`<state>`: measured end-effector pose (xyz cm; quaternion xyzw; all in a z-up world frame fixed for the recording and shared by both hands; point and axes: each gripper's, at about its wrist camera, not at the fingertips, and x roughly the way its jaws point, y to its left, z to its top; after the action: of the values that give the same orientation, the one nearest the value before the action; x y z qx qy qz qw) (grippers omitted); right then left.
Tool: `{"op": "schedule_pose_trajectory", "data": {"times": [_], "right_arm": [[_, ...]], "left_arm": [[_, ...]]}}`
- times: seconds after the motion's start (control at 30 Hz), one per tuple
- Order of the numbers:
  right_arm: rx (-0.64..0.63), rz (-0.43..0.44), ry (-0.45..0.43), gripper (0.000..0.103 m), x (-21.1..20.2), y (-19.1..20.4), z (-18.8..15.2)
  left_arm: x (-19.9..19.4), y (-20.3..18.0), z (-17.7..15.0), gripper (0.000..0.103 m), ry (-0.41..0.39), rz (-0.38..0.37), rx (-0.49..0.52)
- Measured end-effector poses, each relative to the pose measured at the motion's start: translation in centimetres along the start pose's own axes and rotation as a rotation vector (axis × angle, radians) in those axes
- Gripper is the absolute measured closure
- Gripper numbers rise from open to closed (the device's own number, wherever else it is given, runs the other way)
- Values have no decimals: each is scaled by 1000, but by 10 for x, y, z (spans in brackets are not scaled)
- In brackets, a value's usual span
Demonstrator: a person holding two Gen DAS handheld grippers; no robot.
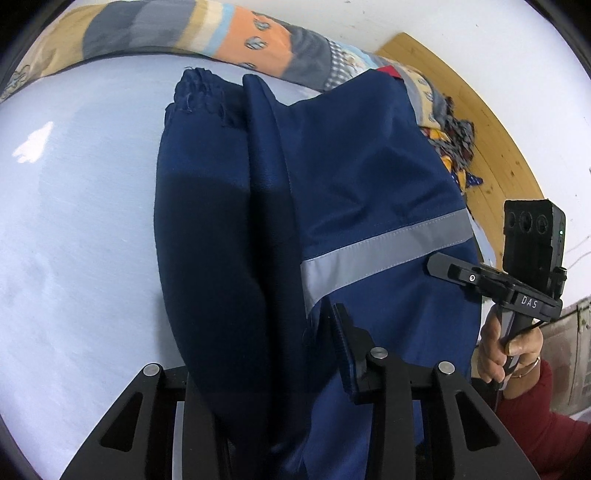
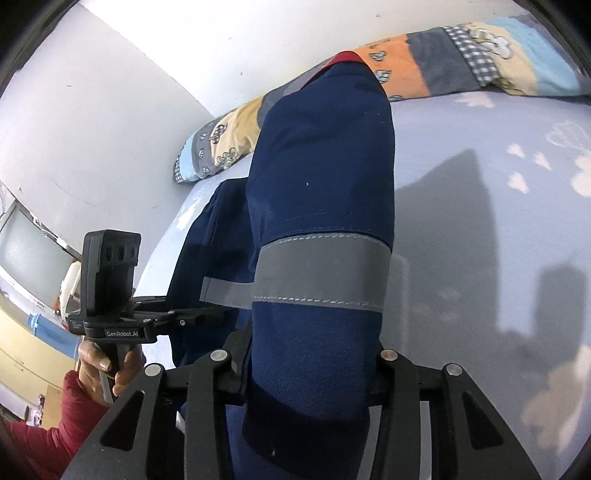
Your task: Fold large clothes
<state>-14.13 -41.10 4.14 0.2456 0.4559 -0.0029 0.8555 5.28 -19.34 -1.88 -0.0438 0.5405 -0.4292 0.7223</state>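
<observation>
Gripping the blue jacket [image 1: 354, 177] with both grippers, left [image 1: 280, 373] and right [image 2: 310, 373], dangling it over the bed [image 1: 74, 240]; risking heavy cloth slipping out, unfolding.

White walls [image 2: 122, 92], pale bedsheet [image 1: 74, 240], perhaps a wooden headboard [image 1: 491, 147].

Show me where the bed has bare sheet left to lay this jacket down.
Bare sheet lies to the left of the navy work jacket, up to the patchwork quilt at the far edge. In the right wrist view more sheet lies open to the jacket's right. The middle is crowded: both grippers, left and right, grip the jacket.
</observation>
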Motion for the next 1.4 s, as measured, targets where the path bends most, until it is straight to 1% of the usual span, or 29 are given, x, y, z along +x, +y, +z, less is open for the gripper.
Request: {"op": "schedule_pose_trajectory", "data": {"times": [0.17,0.27,0.3,0.33,0.37,0.47,0.53,0.63,0.67,0.77,0.8,0.83,0.9,0.93,0.97,1.0,1.03,1.1,1.13,1.2,1.23,1.27,1.3,1.33,1.37,1.4], "right_arm": [[17,-17,17,62,-8,-10,-16],[32,-27,37,62,-1,-15,-18],[33,-30,44,62,-6,-21,-22],[33,-41,56,62,-2,-24,-21],[33,-47,65,62,2,-27,-21],[40,-69,89,62,15,-33,-16],[44,-87,98,61,23,-38,-13],[68,-104,118,57,33,-48,-9],[86,-108,127,53,35,-53,-9],[166,-122,169,39,42,-67,-10],[177,-135,178,35,42,-70,-12],[186,-153,179,34,41,-72,-13],[191,-173,172,33,38,-76,-16],[191,-196,169,30,34,-78,-18],[189,-216,170,24,32,-79,-21],[191,-234,170,21,29,-82,-23],[201,-238,169,21,25,-85,-27],[211,-252,155,21,19,-84,-30],[192,-290,134,21,11,-79,-34],[149,-364,99,21,0,-67,-39],[111,-416,62,23,-10,-56,-45],[80,-438,37,34,-15,-46,-49],[46,-440,18,47,-22,-35,-56],[28,-428,4,50,-27,-28,-64],[13,-395,-30,53,-36,-19,-75],[2,-355,-56,53,-43,-10,-85]], "left_arm": [[24,-32,-20,69,32,4,22],[37,-44,-28,69,50,9,21],[39,-44,-32,69,53,10,21],[44,-44,-34,69,58,13,17],[57,-54,-27,69,62,20,10],[65,-46,-23,69,69,24,-12],[70,-40,-18,69,69,47,-21],[81,-37,-10,69,74,68,-25],[85,-36,-9,69,77,72,-28],[93,-33,-3,61,85,67,-57],[95,-32,-3,56,90,75,-60],[98,-32,-3,49,89,89,-61],[93,-26,-8,43,84,106,-67],[94,-26,-9,38,82,116,-68],[86,-19,-14,34,77,140,-63],[83,-19,-16,27,66,168,-53],[80,-19,-19,25,56,192,-41],[77,-23,-24,24,44,222,-19],[75,-27,-26,24,34,252,-10],[69,-35,-35,24,12,337,12],[68,-39,-40,24,4,405,24],[67,-40,-47,25,7,501,38],[65,-41,-54,30,10,568,47],[61,-44,-61,35,5,586,40],[54,-48,-68,48,-13,561,20],[43,-56,-77,51,-48,509,2]]}}
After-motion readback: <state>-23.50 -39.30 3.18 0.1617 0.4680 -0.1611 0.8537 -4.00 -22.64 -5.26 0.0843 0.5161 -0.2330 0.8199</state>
